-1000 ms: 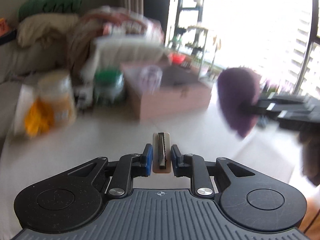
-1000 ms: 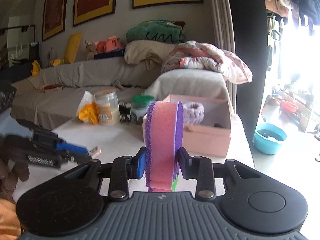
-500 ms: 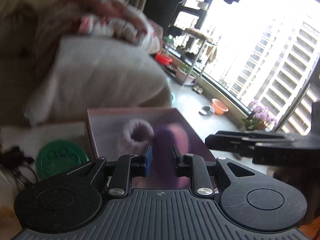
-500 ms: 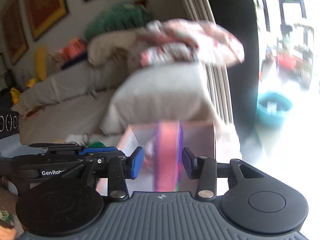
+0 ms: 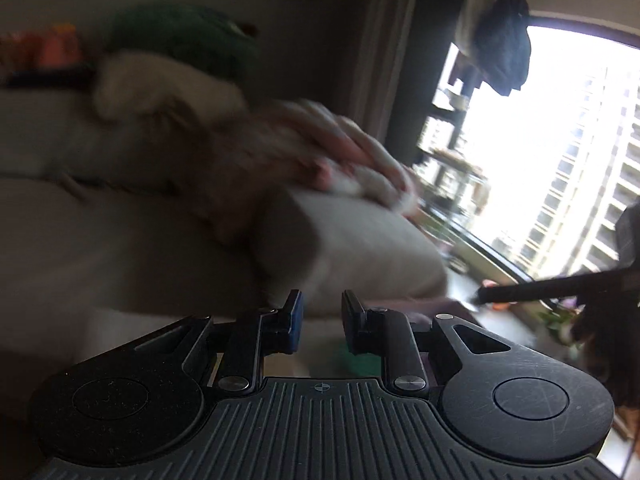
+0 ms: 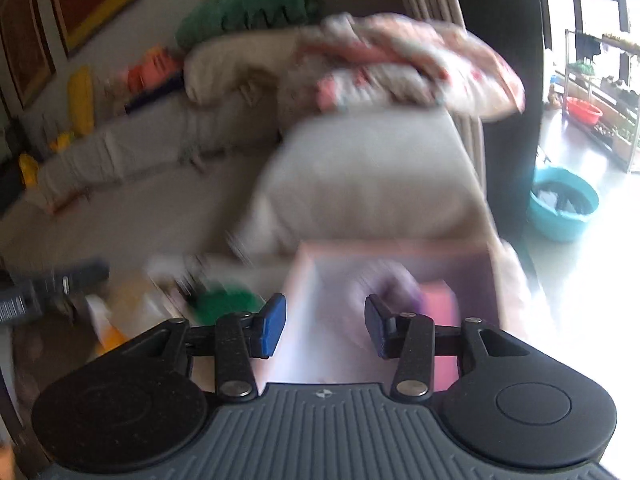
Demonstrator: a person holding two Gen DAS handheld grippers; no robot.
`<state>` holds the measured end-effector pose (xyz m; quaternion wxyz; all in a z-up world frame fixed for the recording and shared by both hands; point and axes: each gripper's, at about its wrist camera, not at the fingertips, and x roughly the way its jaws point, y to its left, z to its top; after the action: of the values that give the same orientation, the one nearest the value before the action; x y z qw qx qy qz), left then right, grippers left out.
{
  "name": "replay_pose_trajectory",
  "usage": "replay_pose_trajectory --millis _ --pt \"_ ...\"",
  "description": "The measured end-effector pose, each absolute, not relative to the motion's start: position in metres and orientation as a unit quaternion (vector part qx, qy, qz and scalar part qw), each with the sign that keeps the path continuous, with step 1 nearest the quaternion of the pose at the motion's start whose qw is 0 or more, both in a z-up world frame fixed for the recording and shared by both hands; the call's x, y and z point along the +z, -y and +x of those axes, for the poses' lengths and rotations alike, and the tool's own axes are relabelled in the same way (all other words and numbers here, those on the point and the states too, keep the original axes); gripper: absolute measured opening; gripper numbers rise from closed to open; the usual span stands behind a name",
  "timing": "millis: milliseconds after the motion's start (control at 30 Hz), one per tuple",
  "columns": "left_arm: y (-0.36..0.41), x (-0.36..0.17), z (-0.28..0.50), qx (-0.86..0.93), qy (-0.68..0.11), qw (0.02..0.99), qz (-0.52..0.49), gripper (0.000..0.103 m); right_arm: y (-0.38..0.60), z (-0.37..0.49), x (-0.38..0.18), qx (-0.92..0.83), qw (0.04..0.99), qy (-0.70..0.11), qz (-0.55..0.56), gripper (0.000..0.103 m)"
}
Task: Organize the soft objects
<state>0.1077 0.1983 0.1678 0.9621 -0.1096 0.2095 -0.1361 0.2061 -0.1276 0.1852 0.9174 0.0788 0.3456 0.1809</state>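
In the right wrist view my right gripper hovers over the pink box, its jaws opening with nothing between them. The pink and purple sponge lies in the box at the right, beside a fuzzy purple scrunchie. My left gripper points at the sofa with a narrow gap between its fingers, and nothing shows in that gap. In the left wrist view the right gripper appears as a dark bar at the right. The picture is blurred.
A grey sofa cushion with a flowered blanket stands just behind the box. A green-lidded jar and yellow packets sit left of the box. A blue basin is on the floor at the right by the window.
The right gripper carried the sponge over the box, widened its jaws and let it go inside. The left gripper swung up towards the sofa; the small beige piece between its fingers no longer shows.
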Motion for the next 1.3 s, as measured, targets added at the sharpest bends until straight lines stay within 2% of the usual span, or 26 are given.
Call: replay_pose_trajectory --millis 100,200,333,500,600,767,833,867,900,967,1000,1067,1100,1133,1233,1300 --pt "-0.243 0.176 0.093 -0.105 -0.200 0.968 -0.110 0.023 0.077 0.205 0.217 0.182 0.937 -0.292 0.059 0.058" --pt "-0.267 0.164 0.090 -0.069 -0.233 0.963 -0.118 0.023 0.035 0.200 0.230 0.188 0.949 -0.250 0.034 0.062" --pt "-0.281 0.139 0.085 -0.038 -0.234 0.966 -0.102 0.023 -0.009 0.197 0.226 0.287 0.915 -0.280 -0.033 0.063" --pt "-0.300 0.102 0.097 -0.074 -0.260 0.946 -0.178 0.023 -0.063 0.163 0.181 0.329 0.890 -0.260 -0.177 0.063" --pt "-0.305 0.082 0.115 -0.092 -0.271 0.934 -0.214 0.023 -0.085 0.142 0.146 0.345 0.878 -0.251 -0.216 0.062" --pt "-0.312 0.054 0.133 -0.118 -0.328 0.906 -0.239 0.023 -0.141 0.087 0.096 0.364 0.847 -0.162 -0.353 0.059" --pt "-0.311 0.043 0.132 -0.130 -0.358 0.896 -0.229 0.023 -0.158 0.082 0.088 0.373 0.841 -0.136 -0.367 0.057" --pt "-0.312 0.037 0.129 -0.136 -0.368 0.891 -0.230 0.020 -0.165 0.084 0.086 0.379 0.838 -0.134 -0.368 0.058" --pt "-0.316 0.032 0.125 -0.129 -0.372 0.888 -0.236 0.017 -0.172 0.087 0.081 0.386 0.831 -0.142 -0.374 0.061" --pt "-0.329 0.024 0.117 -0.116 -0.374 0.884 -0.255 0.018 -0.182 0.094 0.067 0.382 0.827 -0.157 -0.380 0.060" --pt "-0.335 0.022 0.112 -0.110 -0.373 0.883 -0.263 0.017 -0.184 0.095 0.061 0.376 0.827 -0.165 -0.384 0.055" --pt "-0.341 0.023 0.106 -0.097 -0.369 0.886 -0.263 0.017 -0.182 0.099 0.049 0.373 0.824 -0.201 -0.375 0.037" --pt "-0.342 0.024 0.104 -0.095 -0.367 0.889 -0.257 0.018 -0.178 0.101 0.045 0.375 0.821 -0.223 -0.369 0.022" --pt "-0.341 0.026 0.103 -0.093 -0.364 0.892 -0.253 0.018 -0.173 0.103 0.041 0.375 0.818 -0.244 -0.361 0.014" --pt "-0.334 0.036 0.102 -0.095 -0.344 0.901 -0.245 0.018 -0.146 0.100 0.039 0.369 0.821 -0.289 -0.325 0.004" --pt "-0.324 0.042 0.104 -0.105 -0.331 0.909 -0.231 0.018 -0.121 0.103 0.044 0.364 0.823 -0.328 -0.290 0.003"
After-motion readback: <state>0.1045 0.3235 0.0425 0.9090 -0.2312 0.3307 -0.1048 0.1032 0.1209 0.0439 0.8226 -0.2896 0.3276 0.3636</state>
